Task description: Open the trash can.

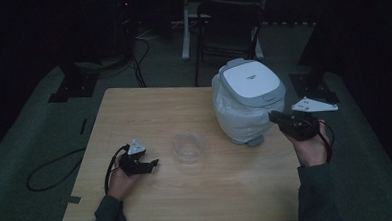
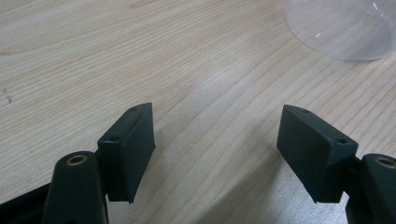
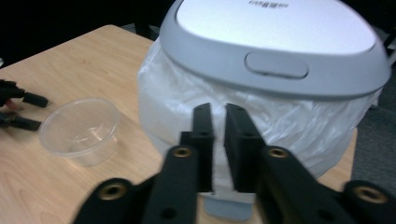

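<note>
Right gripper [image 3: 218, 126] at the rice cooker [image 1: 250, 85] lid button
Your right jaws are together, empty; press the button next. Left gripper [image 2: 217, 140] jaws apart on the tabletop [image 1: 149, 112]

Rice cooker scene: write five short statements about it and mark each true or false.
1. The rice cooker has its lid shut. True.
2. The clear plastic bowl is full of rice. False: it is empty.
3. The left gripper is shut. False: its jaws stand wide apart over bare table.
4. The right gripper is closed with nothing between its pads. True.
5. The bowl sits on top of the cooker. False: it stands on the table beside it.
</note>
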A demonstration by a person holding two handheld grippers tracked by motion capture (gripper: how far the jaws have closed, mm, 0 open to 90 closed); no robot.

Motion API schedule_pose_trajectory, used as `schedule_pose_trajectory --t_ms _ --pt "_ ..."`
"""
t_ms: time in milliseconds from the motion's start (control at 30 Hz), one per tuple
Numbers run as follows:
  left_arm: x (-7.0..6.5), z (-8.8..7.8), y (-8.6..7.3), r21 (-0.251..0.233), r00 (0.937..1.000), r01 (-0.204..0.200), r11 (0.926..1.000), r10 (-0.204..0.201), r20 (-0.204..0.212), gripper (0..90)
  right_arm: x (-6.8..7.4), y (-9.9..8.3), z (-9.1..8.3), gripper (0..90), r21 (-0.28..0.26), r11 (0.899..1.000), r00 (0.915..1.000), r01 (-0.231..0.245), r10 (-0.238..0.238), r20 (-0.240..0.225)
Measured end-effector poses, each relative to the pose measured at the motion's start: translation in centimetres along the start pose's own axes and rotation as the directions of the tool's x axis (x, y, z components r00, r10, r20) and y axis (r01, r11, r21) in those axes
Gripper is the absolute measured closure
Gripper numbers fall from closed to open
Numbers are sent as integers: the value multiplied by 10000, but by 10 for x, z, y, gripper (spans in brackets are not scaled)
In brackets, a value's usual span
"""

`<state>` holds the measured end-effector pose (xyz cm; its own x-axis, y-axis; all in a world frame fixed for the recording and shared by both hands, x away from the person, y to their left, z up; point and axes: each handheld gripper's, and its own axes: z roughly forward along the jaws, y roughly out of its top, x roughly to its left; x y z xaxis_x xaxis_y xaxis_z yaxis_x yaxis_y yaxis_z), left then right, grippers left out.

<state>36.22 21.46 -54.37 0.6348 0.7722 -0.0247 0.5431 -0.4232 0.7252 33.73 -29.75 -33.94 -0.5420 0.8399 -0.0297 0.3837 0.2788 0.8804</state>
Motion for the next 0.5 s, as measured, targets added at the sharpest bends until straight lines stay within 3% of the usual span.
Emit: schedule_pose_trajectory --t_ms 67,500 --pt "0 0 0 -7 10000 11 10000 -11 2 287 0 3 0 899 9 10000 9999 10 -10 123" --pt "0 0 0 -29 10000 11 10000 -11 21 286 -6 23 11 900 -35 10000 9971 16 -13 761"
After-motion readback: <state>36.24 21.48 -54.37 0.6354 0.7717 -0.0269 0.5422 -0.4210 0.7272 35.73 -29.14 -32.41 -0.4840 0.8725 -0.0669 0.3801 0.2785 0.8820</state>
